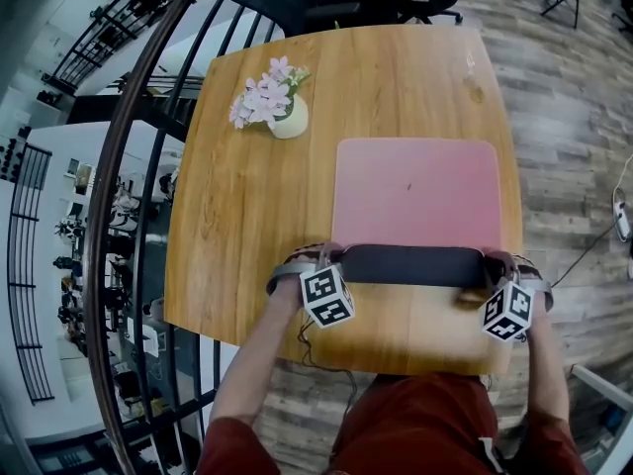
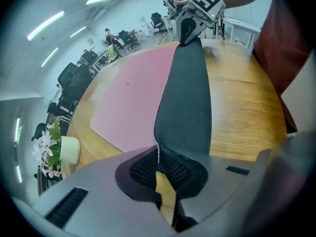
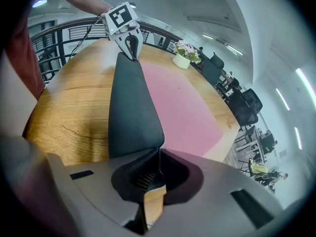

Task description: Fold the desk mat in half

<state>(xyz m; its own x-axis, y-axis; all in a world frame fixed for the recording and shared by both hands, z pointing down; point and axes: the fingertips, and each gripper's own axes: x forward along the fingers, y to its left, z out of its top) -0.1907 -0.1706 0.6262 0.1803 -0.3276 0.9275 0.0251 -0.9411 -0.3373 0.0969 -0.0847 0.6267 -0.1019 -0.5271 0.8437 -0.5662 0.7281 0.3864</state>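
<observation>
A pink desk mat [image 1: 415, 196] lies flat on the round-cornered wooden table [image 1: 257, 216]. Its near edge is lifted, so the black underside [image 1: 410, 265] shows as a dark strip between my two grippers. My left gripper [image 1: 331, 257] is shut on the mat's near left corner [image 2: 157, 149]. The near right corner [image 3: 159, 154] is pinched by my right gripper [image 1: 495, 262], also shut. In the left gripper view the black strip [image 2: 190, 98] runs away to the right gripper [image 2: 190, 29]. The right gripper view shows the same strip [image 3: 131, 107] ending at the left gripper [image 3: 129, 41].
A small white pot of pink flowers [image 1: 277, 107] stands on the table at the far left, apart from the mat. The table's near edge [image 1: 396, 364] is just below the grippers. A black railing [image 1: 129, 166] curves past the table's left side.
</observation>
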